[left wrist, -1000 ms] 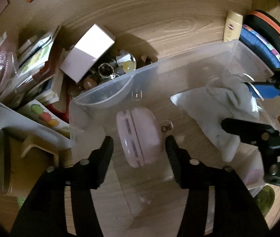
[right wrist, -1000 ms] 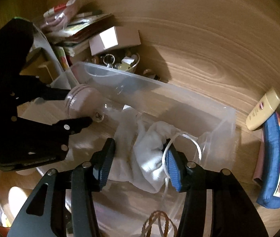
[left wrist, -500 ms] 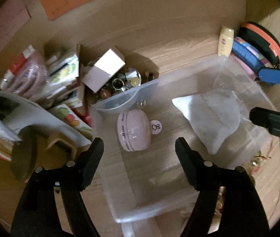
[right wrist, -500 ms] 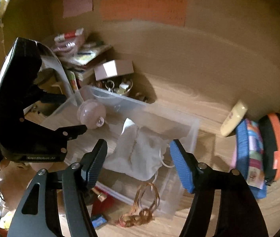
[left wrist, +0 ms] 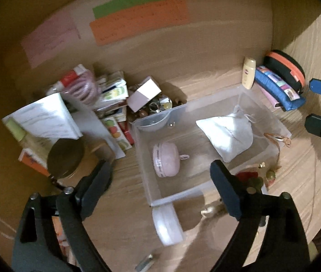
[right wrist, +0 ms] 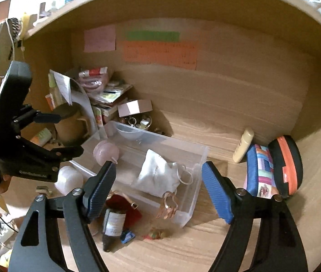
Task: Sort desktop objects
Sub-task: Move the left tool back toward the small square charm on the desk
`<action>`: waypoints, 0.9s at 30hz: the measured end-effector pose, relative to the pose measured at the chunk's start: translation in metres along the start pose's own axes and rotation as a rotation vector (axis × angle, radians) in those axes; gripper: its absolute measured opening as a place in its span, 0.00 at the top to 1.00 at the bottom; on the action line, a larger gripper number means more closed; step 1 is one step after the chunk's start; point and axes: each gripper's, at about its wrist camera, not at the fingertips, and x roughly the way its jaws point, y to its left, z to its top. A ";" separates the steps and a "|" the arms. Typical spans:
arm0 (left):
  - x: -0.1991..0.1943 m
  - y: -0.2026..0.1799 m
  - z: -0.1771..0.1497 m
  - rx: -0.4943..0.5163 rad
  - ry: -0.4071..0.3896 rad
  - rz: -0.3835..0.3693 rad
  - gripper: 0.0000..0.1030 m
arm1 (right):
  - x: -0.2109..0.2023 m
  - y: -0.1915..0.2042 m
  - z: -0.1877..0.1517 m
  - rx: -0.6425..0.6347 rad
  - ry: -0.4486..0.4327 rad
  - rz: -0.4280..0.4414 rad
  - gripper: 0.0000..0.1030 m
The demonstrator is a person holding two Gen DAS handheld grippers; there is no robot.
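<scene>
Black-fingered left gripper (left wrist: 160, 182) is wide open, holding nothing; the blue-padded right gripper (right wrist: 159, 187) too. Between and just past both sets of fingers sits the clear bin (left wrist: 280, 124) with a pink case (left wrist: 166, 162) and white pouch (left wrist: 228, 133) already inside. Just under the right fingers: a brown bottle (right wrist: 112, 225) and gold rings (right wrist: 168, 206). I'd grab one, coming down slowly and squarely.

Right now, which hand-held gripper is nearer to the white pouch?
Right hand-held gripper: the white pouch lies between its open fingers. The left hand-held gripper hangs over the clear bin's other end.
</scene>
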 end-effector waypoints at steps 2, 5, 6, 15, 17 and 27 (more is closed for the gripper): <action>-0.011 0.005 -0.009 -0.015 -0.013 -0.001 0.10 | -0.008 0.002 -0.004 0.005 -0.013 0.003 0.23; -0.022 0.012 -0.026 -0.035 -0.022 -0.012 0.10 | -0.018 0.007 -0.011 0.006 -0.033 -0.011 0.20; -0.024 0.015 -0.032 -0.043 -0.023 -0.012 0.10 | -0.021 0.009 -0.014 0.005 -0.035 -0.016 0.19; -0.027 0.037 -0.084 -0.116 0.017 -0.017 0.10 | -0.031 0.013 -0.044 0.030 -0.020 -0.033 0.19; -0.027 0.041 -0.097 -0.129 0.029 -0.015 0.10 | -0.030 0.012 -0.052 0.036 -0.008 -0.044 0.19; 0.000 0.053 -0.151 -0.185 0.126 -0.004 0.10 | 0.005 -0.007 -0.096 0.129 0.117 -0.069 0.19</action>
